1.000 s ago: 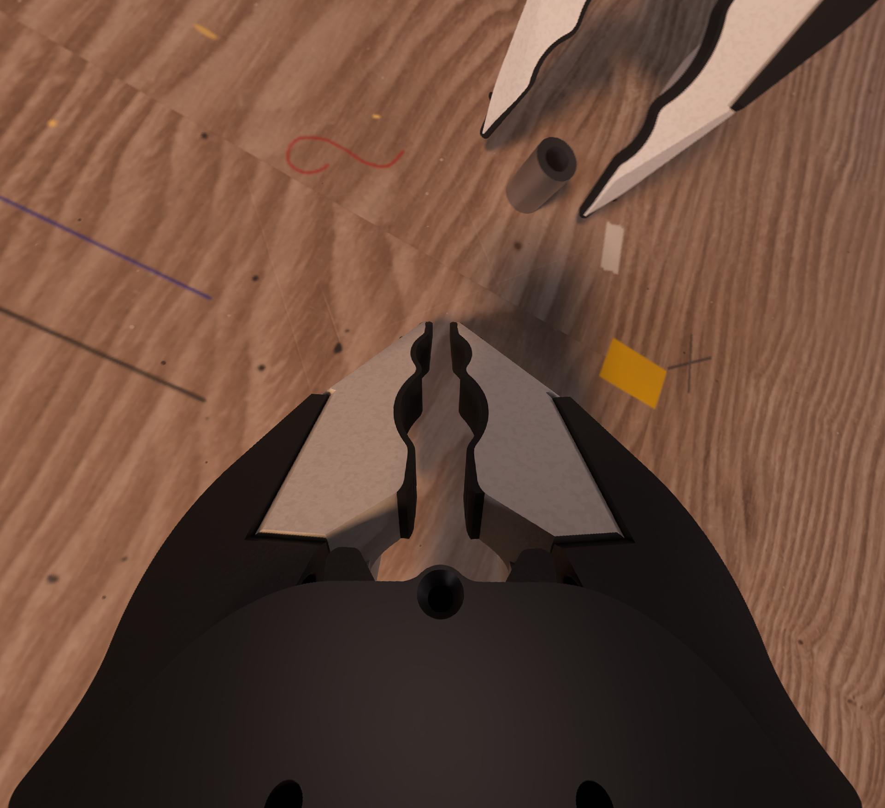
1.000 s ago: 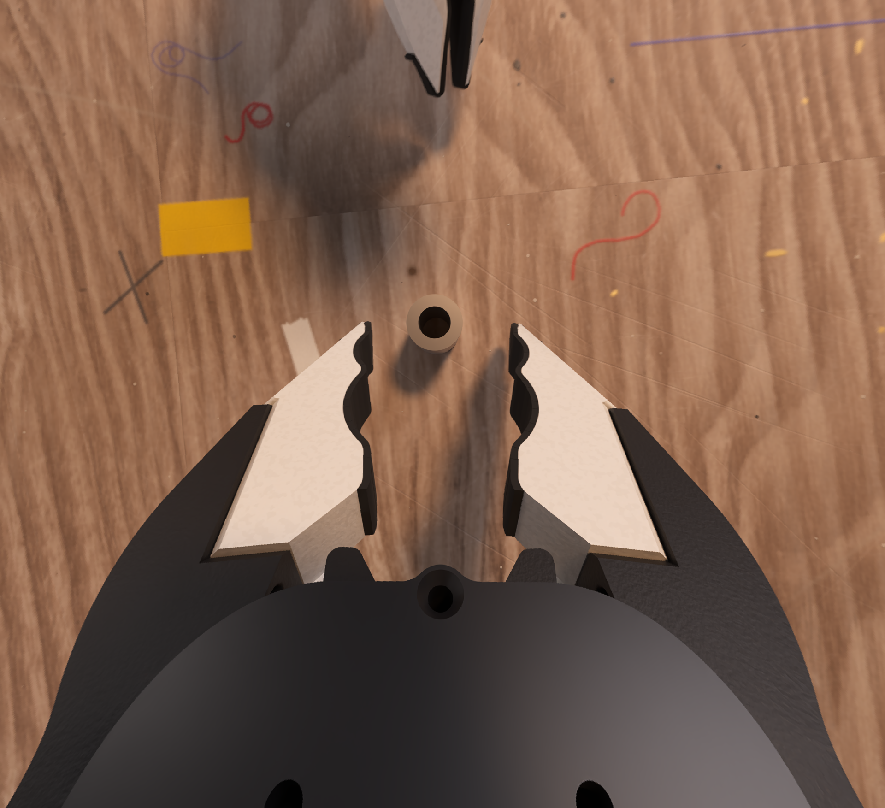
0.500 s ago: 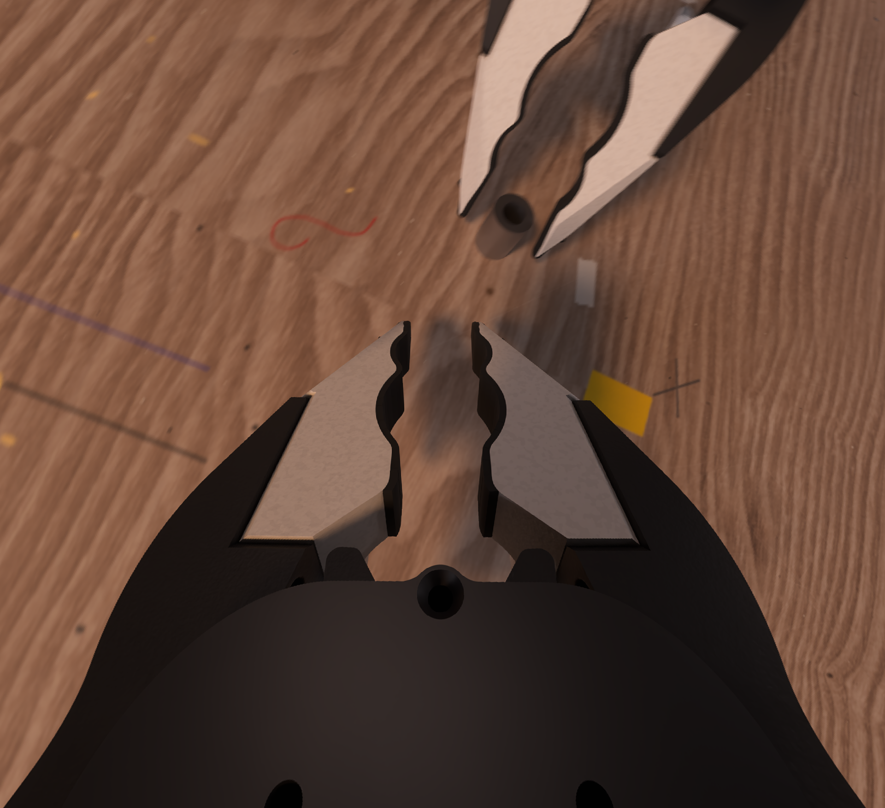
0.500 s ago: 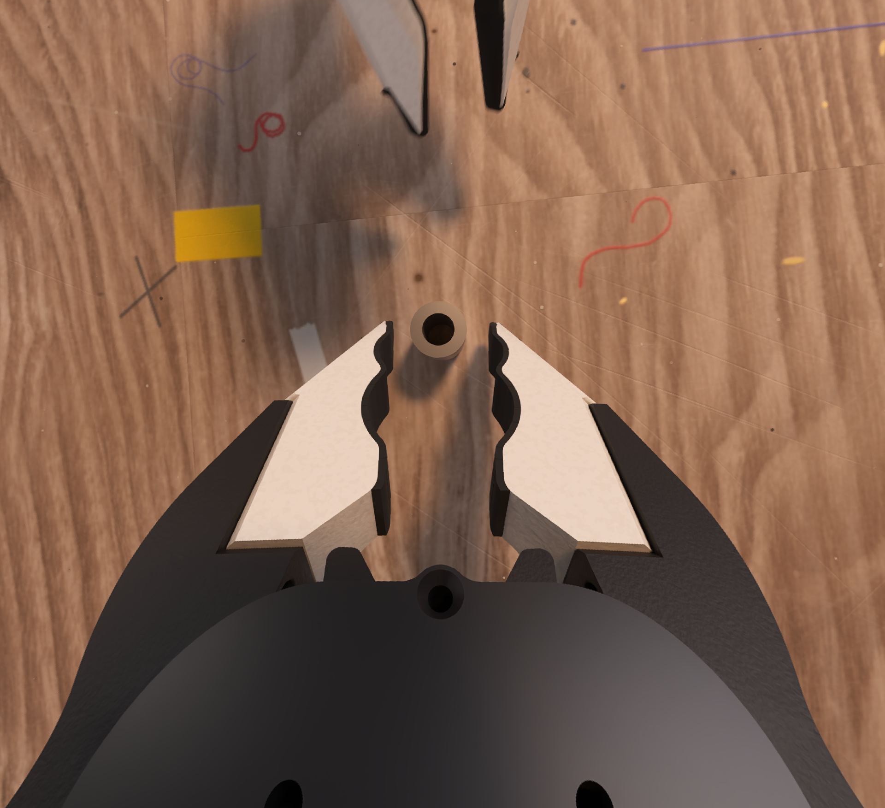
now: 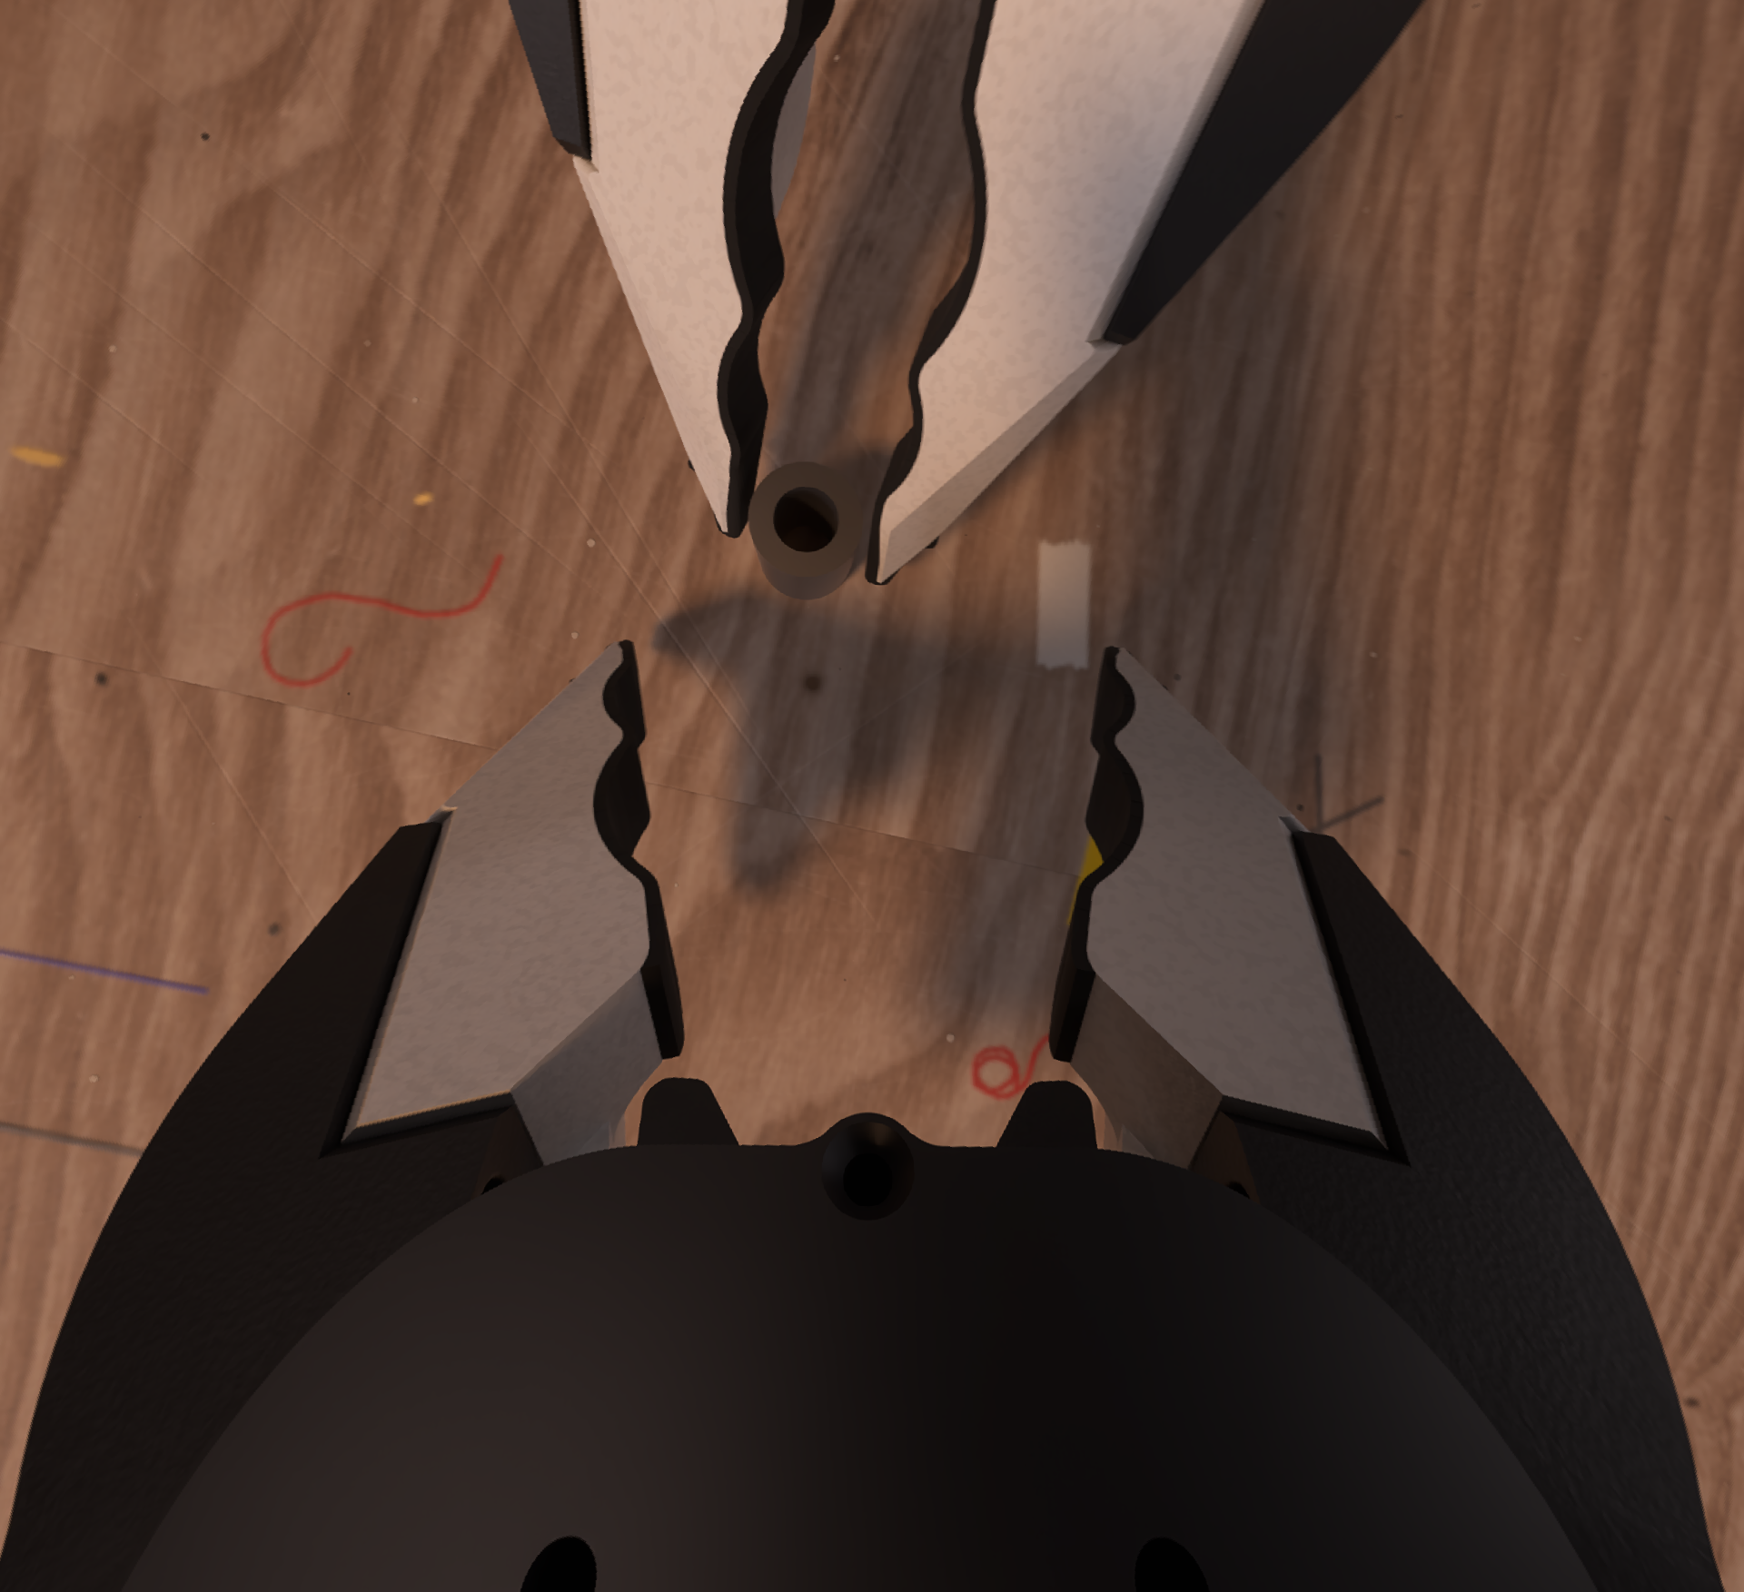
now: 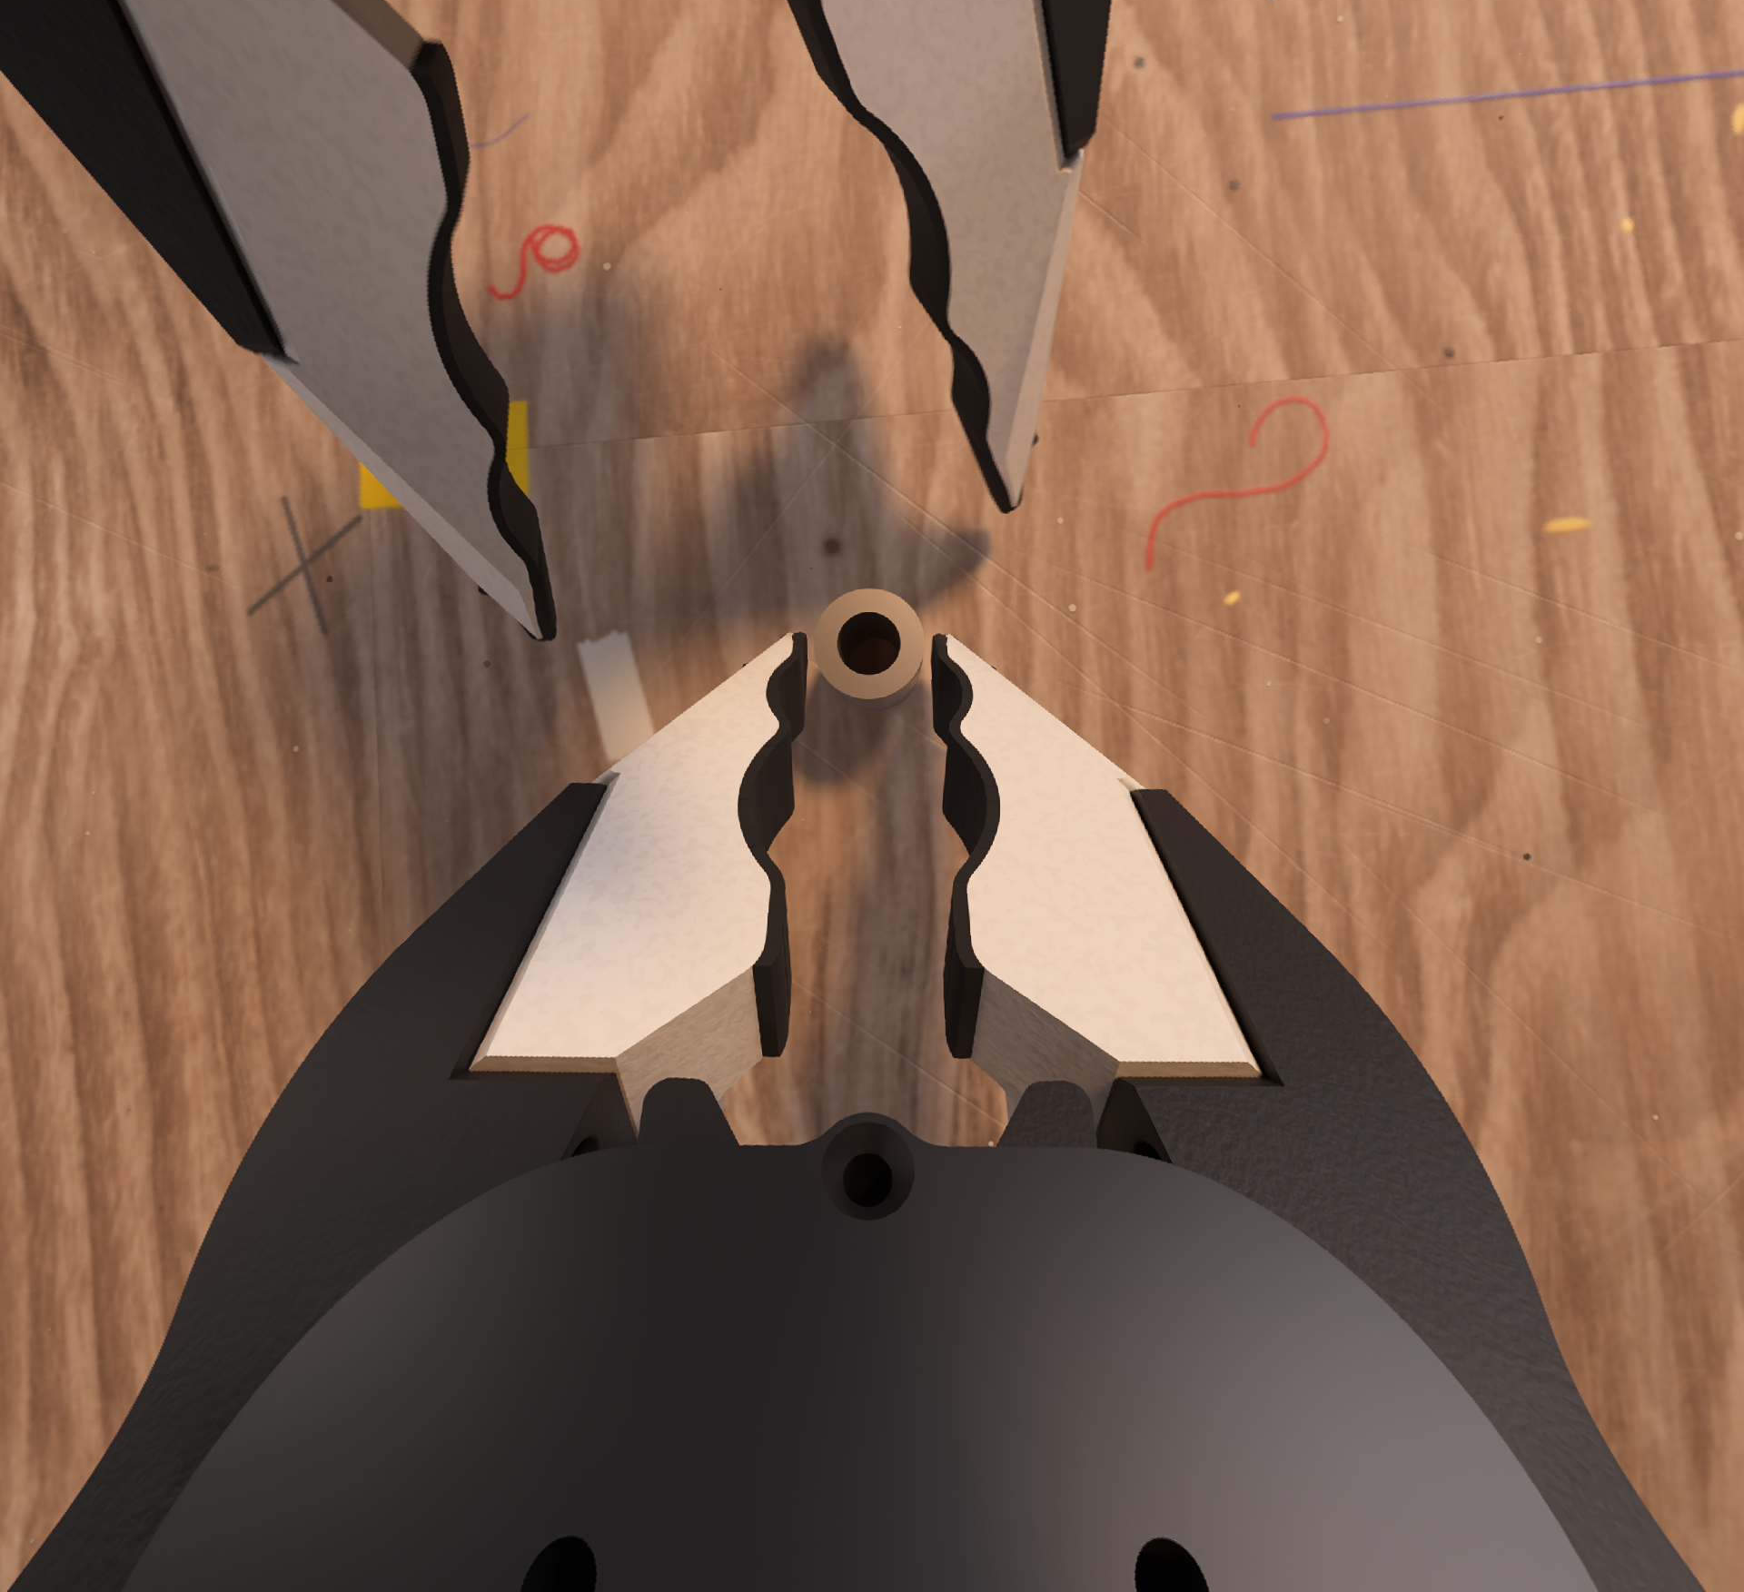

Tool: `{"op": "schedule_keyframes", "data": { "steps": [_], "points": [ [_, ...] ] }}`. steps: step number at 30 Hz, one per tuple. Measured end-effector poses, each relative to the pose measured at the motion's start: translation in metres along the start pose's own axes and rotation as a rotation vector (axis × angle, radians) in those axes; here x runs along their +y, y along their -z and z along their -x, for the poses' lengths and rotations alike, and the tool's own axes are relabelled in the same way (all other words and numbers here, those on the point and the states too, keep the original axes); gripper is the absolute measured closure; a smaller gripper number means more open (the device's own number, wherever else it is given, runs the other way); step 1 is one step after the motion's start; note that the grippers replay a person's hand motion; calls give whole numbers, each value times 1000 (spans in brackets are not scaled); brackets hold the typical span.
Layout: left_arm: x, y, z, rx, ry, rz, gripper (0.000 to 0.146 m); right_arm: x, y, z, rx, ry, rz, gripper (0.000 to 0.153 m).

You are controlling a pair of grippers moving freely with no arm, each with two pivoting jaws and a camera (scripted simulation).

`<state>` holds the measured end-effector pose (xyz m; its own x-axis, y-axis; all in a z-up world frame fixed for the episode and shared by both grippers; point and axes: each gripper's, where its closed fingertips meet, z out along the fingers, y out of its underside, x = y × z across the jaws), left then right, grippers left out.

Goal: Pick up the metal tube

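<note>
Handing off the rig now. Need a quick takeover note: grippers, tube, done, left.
Right gripper: fingertips either side of the metal tube, a sliver of gap visible, not clamped.
Left gripper: wide open, empty, facing the tube from the opposite side.
Tube: standing upright on the wooden table, bore facing up.
Done: approach and bracketing.
Left: close right gripper, lift.
</note>
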<state>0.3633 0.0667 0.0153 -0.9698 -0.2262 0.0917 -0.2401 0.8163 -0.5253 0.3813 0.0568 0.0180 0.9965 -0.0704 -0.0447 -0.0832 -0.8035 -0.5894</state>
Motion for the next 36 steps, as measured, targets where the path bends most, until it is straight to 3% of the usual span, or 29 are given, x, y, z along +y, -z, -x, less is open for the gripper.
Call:
{"op": "schedule_keyframes", "data": {
  "steps": [2,9,36],
  "points": [
    [0,-4,4,-28,7,8,44,0,0,0,-4,0,-4,127],
    [-5,-11,12,-87,13,7,46,0,-1,0,-13,-4,-20,131],
    [-4,-10,8,-54,-7,4,46,-12,16,10,-187,-153,-179,131]
  ]
}}
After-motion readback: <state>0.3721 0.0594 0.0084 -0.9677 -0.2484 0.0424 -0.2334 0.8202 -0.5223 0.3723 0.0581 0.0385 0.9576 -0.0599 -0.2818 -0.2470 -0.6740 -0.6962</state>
